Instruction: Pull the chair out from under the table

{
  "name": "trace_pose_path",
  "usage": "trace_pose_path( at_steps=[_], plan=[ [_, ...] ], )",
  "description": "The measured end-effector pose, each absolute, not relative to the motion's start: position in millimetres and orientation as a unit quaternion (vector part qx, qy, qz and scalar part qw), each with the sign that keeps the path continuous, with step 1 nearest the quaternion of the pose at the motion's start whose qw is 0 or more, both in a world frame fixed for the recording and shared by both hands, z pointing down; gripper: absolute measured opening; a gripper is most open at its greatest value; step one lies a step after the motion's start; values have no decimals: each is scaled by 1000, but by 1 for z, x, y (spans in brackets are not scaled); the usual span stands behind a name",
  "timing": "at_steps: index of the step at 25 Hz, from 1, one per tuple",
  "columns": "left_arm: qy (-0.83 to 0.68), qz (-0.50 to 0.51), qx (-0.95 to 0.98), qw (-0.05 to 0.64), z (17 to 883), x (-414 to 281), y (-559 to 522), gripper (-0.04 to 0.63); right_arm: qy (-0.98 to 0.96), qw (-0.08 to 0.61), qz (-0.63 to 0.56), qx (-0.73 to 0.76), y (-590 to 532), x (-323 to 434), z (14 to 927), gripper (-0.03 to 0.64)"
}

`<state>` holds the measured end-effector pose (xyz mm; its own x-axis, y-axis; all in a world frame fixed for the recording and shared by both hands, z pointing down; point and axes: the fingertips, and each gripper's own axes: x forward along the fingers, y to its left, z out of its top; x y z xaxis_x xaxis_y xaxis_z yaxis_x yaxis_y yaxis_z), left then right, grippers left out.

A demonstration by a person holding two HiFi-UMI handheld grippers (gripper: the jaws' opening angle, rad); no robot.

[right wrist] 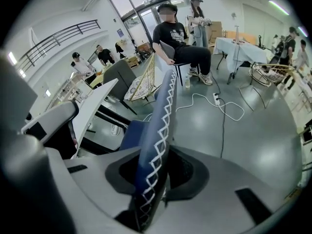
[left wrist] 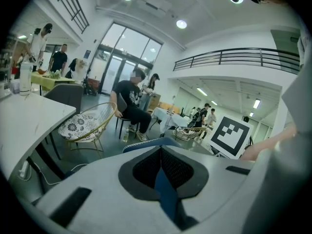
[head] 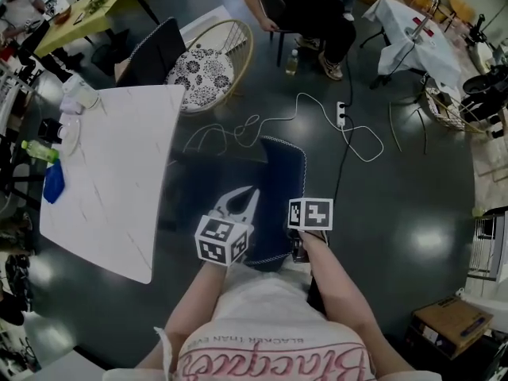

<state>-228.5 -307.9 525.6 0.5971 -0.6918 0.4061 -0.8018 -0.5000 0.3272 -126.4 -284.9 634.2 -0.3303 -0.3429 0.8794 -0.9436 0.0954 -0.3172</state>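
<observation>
The blue chair [head: 282,181] with white-stitched edging stands just right of the white table [head: 119,165], its backrest toward me. My right gripper [head: 300,246] points steeply down, shut on the stitched top edge of the backrest [right wrist: 163,116], which runs between its jaws [right wrist: 156,179]; the blue seat [right wrist: 131,133] shows beyond, beside the table [right wrist: 95,101]. My left gripper [head: 248,195] reaches the backrest's left side. In the left gripper view a blue strip of the backrest [left wrist: 146,144] sits pinched between its jaws [left wrist: 163,179], which are shut on it.
A wicker chair with a patterned cushion [head: 210,66] and a dark chair [head: 155,54] stand beyond the table. A seated person [head: 309,14] is farther back. A power strip with looping white cable [head: 341,117] lies on the floor. Bottles [head: 40,151] sit on the table.
</observation>
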Motion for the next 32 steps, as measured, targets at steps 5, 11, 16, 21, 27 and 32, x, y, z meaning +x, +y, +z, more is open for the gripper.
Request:
trace_pose_path(
  at_steps=[5,11,16,21,27,32],
  plan=[
    [-427,112,861,251,531,-187,-307,5,-663,314,471,490,-281,-84,635,91],
    [-422,115,862,256,537,-141,-307,5,-659,313,472,494,-278,-38,635,89],
    [-417,121,863,257,540,-103,-304,5,-658,313,473,496,-272,-1,635,89],
    [-417,119,863,257,540,-64,-302,5,-658,312,473,497,-264,38,634,89],
    [-412,123,866,254,539,-23,-294,5,-654,314,476,498,-258,79,633,89],
    [-414,127,866,250,539,-8,-293,5,-655,316,479,492,-252,95,633,91]
  ],
)
